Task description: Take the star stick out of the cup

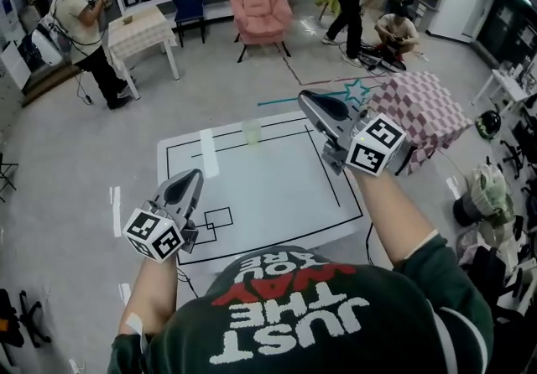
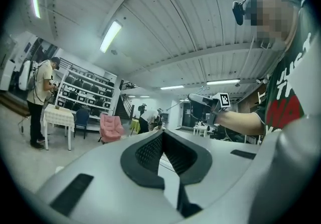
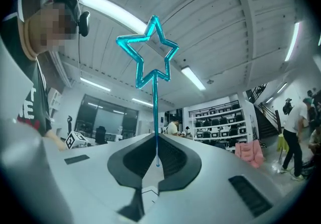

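My right gripper (image 1: 312, 102) is shut on the star stick (image 1: 357, 91), a thin teal rod topped by an outlined teal star. It holds the stick in the air, to the right of and apart from the cup. In the right gripper view the star stick (image 3: 151, 49) rises from between the closed jaws of the right gripper (image 3: 156, 140), star uppermost. The cup (image 1: 252, 131), small and translucent green, stands upright at the far edge of the white sheet (image 1: 268, 196). My left gripper (image 1: 186, 189) hovers over the sheet's near left corner; its jaws meet with nothing between them (image 2: 163, 135).
A pink checkered box (image 1: 424, 116) sits just right of my right gripper. Farther off are a pink armchair (image 1: 261, 7), a blue chair (image 1: 189, 3), a cloth-covered table (image 1: 143, 33) and several people. Bags and gear (image 1: 487, 196) lie at the right.
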The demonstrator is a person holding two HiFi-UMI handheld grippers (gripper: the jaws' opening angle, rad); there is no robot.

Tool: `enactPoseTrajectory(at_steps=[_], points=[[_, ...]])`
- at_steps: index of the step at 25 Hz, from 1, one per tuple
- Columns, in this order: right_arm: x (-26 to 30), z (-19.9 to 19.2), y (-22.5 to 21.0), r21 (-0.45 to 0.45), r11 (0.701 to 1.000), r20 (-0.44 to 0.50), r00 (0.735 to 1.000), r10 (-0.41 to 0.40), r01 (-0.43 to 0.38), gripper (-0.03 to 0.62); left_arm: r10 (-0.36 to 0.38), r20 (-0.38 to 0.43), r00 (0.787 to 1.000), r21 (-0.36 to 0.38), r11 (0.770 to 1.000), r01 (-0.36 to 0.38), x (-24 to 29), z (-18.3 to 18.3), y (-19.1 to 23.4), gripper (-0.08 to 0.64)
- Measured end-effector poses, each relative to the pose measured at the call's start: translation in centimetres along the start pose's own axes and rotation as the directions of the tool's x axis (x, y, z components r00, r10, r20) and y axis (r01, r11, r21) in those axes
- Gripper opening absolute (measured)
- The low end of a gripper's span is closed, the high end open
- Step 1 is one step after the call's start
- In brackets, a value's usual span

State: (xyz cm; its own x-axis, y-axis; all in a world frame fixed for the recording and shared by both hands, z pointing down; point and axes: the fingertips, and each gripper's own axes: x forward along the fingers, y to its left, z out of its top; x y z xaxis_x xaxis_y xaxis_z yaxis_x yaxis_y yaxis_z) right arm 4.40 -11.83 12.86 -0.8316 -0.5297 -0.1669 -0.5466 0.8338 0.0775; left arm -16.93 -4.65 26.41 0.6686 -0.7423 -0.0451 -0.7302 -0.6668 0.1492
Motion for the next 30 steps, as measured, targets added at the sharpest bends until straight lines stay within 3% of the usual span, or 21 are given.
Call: enactPoseTrajectory(at_steps=[7,15,22,30], points=[[-8.9,2.1,-0.6,0.056,0.995,0.031,0.997,0.075,-0.077,0.043,0.104,0.010,0.995,0.002,0.995,-0.104,1.2,-1.5,-8.3,0.003],[-15.4,-0.5,0.3,0.185,0.974,0.047,0.991,0.124,-0.130,0.043,0.196,-0.067,0.978,0.049,0.980,-0.193,-0.9,-6.1,-14.1,0.005],[-16.6,-4.7,2.3,0.284,0.953,0.016,0.994,0.107,-0.107,0.043,0.214,-0.104,0.971,0.020,0.977,-0.213,-4.0,-8.9,-14.6,0.004],[-16.5,-10.2,5.5,0.364,0.931,-0.092,0.994,0.058,-0.021,0.043,0.144,-0.150,0.978,-0.041,0.988,-0.152,-6.5,-12.5,-12.8,0.004]])
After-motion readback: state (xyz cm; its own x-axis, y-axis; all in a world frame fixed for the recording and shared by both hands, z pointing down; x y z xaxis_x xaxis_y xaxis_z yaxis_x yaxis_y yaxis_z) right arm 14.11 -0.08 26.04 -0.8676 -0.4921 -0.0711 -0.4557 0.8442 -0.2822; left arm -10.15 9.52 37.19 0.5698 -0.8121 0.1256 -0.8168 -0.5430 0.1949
